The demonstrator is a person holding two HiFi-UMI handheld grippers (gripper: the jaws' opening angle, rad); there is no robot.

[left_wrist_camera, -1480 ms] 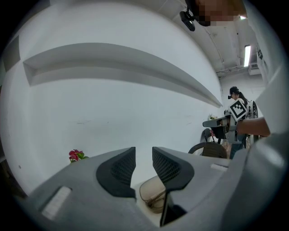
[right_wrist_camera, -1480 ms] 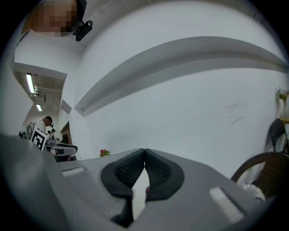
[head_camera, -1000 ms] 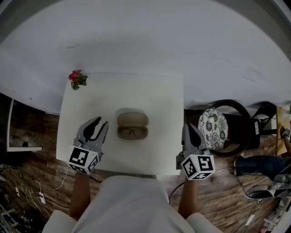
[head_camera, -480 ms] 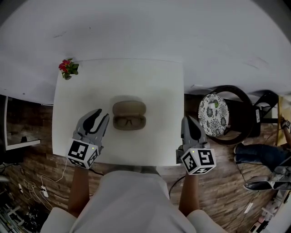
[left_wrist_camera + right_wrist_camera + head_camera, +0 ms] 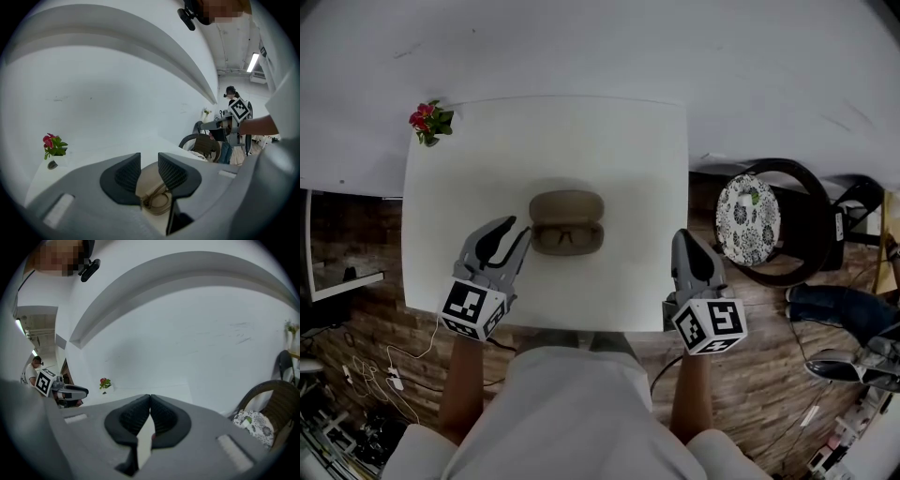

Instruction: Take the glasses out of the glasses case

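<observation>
Fingers point(image 5: 125, 174) on your left gripper point(image 5: 514, 231) stand apart, empty, just beside the open glasses case point(image 5: 567, 208); your right gripper point(image 5: 682, 242) is pinched together on nothing at the tabletop point(image 5: 628, 159) edge. The glasses point(image 5: 567, 238) lie inside the case, mid-tabletop. Beyond, flowers point(image 5: 427, 122) sit at the far left corner.

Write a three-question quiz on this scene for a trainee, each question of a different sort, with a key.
1. True or false: the glasses lie inside the open glasses case.
2. Of the left gripper and the right gripper, which has its jaws apart? A. left only B. right only C. both
3. Fill in: the red flowers stand at the far ___ corner of the table.

Key: 1 true; 2 A; 3 left.
</observation>
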